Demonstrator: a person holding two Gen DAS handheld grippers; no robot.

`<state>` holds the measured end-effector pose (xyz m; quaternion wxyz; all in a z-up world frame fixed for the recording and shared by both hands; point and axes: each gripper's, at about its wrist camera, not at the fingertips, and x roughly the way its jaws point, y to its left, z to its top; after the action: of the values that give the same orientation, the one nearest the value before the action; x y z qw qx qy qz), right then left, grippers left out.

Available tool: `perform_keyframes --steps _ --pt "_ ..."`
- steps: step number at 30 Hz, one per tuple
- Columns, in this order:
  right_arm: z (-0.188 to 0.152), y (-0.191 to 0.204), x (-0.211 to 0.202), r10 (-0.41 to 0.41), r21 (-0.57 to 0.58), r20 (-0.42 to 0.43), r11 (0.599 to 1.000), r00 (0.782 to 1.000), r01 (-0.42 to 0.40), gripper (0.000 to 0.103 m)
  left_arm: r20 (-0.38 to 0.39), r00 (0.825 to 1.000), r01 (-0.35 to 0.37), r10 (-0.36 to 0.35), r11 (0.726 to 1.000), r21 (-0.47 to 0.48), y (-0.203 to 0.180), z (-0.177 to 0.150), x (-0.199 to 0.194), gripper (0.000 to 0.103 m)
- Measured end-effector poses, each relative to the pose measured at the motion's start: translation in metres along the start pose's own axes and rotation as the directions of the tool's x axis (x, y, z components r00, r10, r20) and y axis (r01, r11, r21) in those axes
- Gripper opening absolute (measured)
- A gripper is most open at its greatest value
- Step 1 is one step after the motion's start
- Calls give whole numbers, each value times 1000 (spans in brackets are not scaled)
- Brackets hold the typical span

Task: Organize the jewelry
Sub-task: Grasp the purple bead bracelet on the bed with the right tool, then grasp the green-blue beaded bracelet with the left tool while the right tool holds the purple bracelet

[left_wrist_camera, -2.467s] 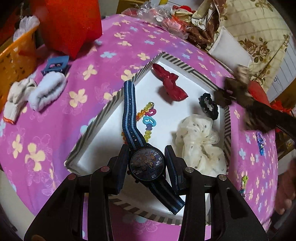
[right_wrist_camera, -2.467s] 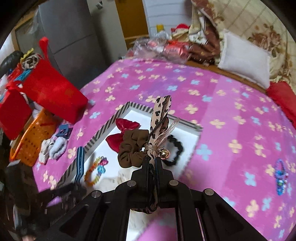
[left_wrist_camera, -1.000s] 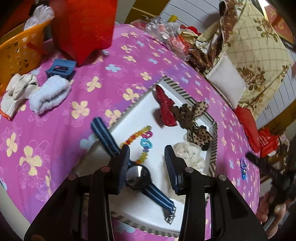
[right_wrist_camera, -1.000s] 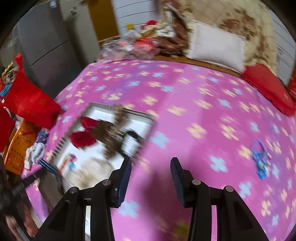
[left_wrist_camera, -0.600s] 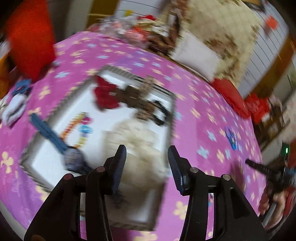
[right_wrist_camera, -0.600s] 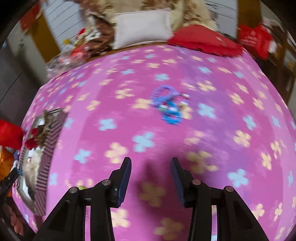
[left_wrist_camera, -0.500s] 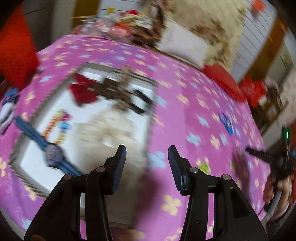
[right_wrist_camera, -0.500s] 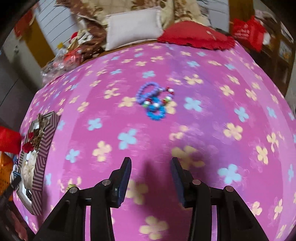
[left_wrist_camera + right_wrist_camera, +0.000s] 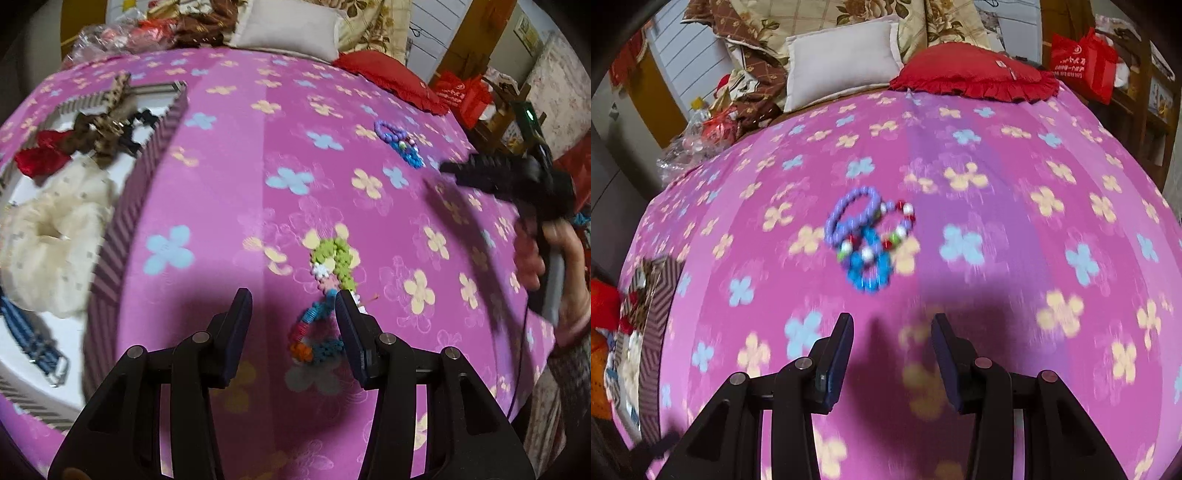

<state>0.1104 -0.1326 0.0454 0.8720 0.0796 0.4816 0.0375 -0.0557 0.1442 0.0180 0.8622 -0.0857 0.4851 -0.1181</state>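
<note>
My left gripper (image 9: 293, 301) is open, low over a green, white and multicoloured bead bracelet (image 9: 328, 273) on the pink flowered cloth; the bracelet's lower end lies between the fingers. My right gripper (image 9: 890, 325) is open and empty, just short of a pile of purple, blue and red-white bead bracelets (image 9: 866, 240). That pile also shows in the left wrist view (image 9: 399, 142), with the right gripper (image 9: 476, 173) beside it. The striped tray (image 9: 147, 147) at the left holds scrunchies, bows and a blue striped watch strap (image 9: 33, 338).
A white pillow (image 9: 842, 59) and a red cushion (image 9: 971, 74) lie at the table's far edge, with bedding and plastic bags behind. A red bag (image 9: 1086, 59) stands at the far right. The tray edge (image 9: 655, 325) shows at the left of the right wrist view.
Both grippers let go of their loads in the tray, the watch and the leopard bow scrunchie. Both then swung right, over the bracelets on the cloth, with jaws open.
</note>
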Motion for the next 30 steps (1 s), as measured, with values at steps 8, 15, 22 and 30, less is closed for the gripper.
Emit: perform_keyframes --steps 8,15,22,30 --pt "59 33 39 -42 -88 4 995 999 42 42 19 998 65 -65 997 34 -2 1 4 46" --pt "79 39 82 -135 -148 -25 980 991 130 27 16 995 96 -97 995 25 2 3 4 46" --pt "60 75 88 -68 -230 -90 972 994 45 9 17 993 118 -118 993 7 6 5 5 46" --pt "-14 124 53 44 -376 -184 920 982 -112 9 22 995 101 -102 994 43 0 2 5 46"
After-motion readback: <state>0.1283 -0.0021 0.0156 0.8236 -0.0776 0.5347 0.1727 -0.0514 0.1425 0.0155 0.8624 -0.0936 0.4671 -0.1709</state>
